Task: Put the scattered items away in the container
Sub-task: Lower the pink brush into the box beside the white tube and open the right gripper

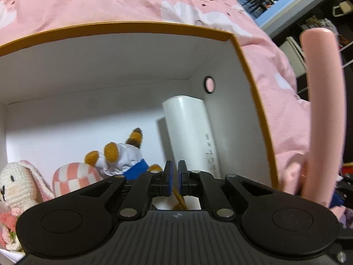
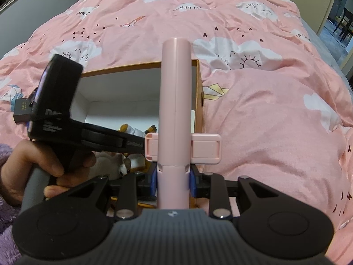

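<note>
Inside the box (image 1: 123,27): 3 plush toys (image 1: 123,156), white tube (image 1: 189,132); left gripper (image 1: 174,177) near-closed, right gripper (image 2: 173,180) pinching pink stick (image 2: 175,101).

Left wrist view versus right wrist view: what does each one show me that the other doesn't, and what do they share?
Only the left wrist view shows the left gripper nearly shut over an orange-brown cord, a white tube in the box's corner, a crocheted bunny and a checkered pink plush.

Only the right wrist view shows the right gripper clamped on the pink stick, its side clip, and the person's left hand.

Both show the box, the pink stick, the fox plush and the pink duvet.
</note>
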### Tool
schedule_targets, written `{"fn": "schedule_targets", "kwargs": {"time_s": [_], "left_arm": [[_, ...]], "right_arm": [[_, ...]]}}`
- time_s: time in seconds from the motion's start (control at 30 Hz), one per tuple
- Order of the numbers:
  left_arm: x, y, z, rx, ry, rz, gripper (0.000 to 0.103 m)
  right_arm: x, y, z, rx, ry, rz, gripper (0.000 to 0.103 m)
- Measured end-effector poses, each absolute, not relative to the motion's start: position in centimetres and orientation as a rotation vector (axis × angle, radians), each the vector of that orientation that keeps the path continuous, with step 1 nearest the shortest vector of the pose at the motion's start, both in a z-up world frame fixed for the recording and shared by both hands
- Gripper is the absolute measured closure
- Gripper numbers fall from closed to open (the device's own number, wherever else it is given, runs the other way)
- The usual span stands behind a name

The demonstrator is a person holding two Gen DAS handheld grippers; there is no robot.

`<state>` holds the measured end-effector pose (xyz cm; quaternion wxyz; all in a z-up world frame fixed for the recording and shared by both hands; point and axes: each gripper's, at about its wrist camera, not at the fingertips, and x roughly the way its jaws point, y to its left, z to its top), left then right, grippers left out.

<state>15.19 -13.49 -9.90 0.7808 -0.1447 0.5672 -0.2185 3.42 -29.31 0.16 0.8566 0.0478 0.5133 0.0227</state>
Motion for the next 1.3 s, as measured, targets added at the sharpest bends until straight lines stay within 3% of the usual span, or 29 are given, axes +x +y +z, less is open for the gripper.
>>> {"fn": "schedule_targets", "kwargs": {"time_s": [0.37, 0.9, 1.3], "left_arm": [[15.3, -14.7, -11.9, -0.268, 1.285, -0.496, 0.102], [13.4, -8.1, -5.5, -0.395, 1.092, -0.447, 0.1], [16.3, -10.1, -8.4, -0.451, 1.148, -0.494, 0.094]], "right_arm": [[3.7, -29.0, 0.3, 0.089, 1.095, 0.043, 0.073], [6.0, -27.1, -1.0, 0.097, 1.119, 0.093, 0.073], [8.7, -25.8, -4.8, 0.013, 1.194, 0.021, 0.073]]}}
